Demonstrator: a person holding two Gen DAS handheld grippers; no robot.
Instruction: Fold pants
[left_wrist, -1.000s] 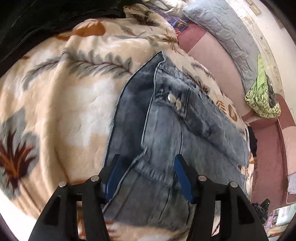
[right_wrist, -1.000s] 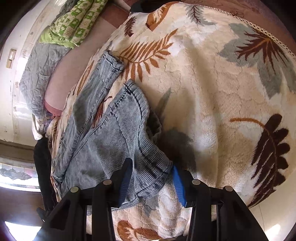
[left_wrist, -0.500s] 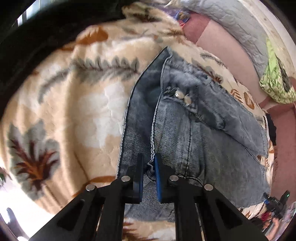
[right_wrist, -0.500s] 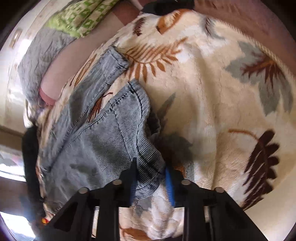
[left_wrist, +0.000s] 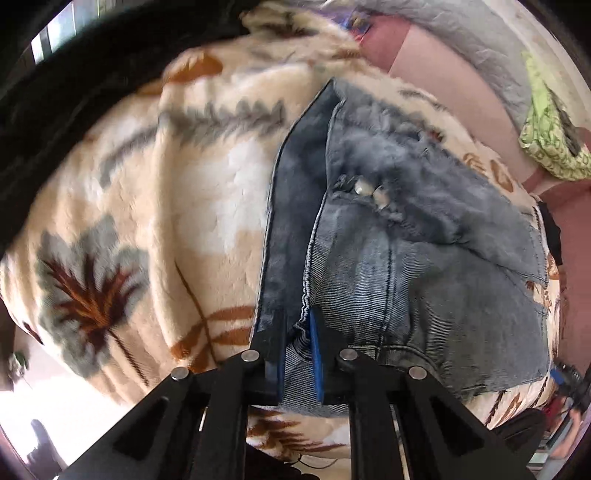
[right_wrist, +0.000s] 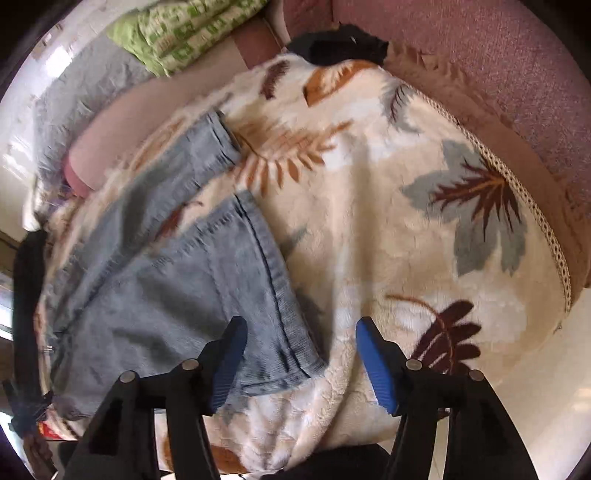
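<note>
While the leaf-print blanket carries the jeans lengthwise, waist at its left edge, the left gripper is clamped on the waistband; the right gripper, jaws apart, straddles the near hem corner.

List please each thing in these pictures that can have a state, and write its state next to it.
Left gripper: shut on the jeans' waistband edge.
Right gripper: open, holding nothing, above a leg hem.
Jeans: partly folded on the blanket, waist buttons showing.
Jeans legs: lying apart, hems not aligned.
Blanket: spread out flat under the jeans.
</note>
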